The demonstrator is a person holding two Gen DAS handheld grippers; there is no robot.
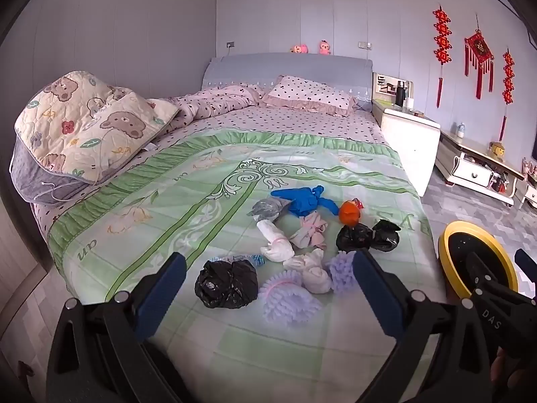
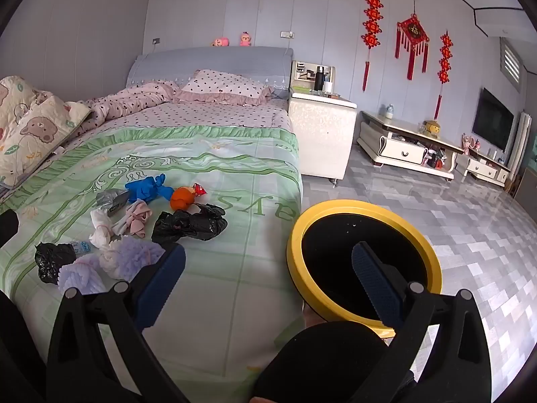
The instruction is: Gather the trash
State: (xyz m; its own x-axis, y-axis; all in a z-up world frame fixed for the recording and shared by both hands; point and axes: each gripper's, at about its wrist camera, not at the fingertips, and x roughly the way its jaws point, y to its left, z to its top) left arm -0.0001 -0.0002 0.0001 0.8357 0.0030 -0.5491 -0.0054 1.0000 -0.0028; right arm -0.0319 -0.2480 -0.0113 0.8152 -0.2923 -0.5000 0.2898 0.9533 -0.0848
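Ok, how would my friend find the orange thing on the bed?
Look at the green bedspread, at the pile of bundles near its foot. Behind the crumpled black bag, beside the blue glove, sits the orange ball, the only round orange thing there.

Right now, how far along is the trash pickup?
Nothing looks collected: the bin interior looks dark, contents unclear. Both grippers, left and right, are open and empty. Left: the whole pile on the bed, including black bags, blue glove, orange ball.

Both the left gripper (image 1: 268, 288) and the right gripper (image 2: 268, 282) are showing black angular frames, round silver screws and blue ribbed fingers (image 2: 161, 285); white letters "DAS" are showing on one.
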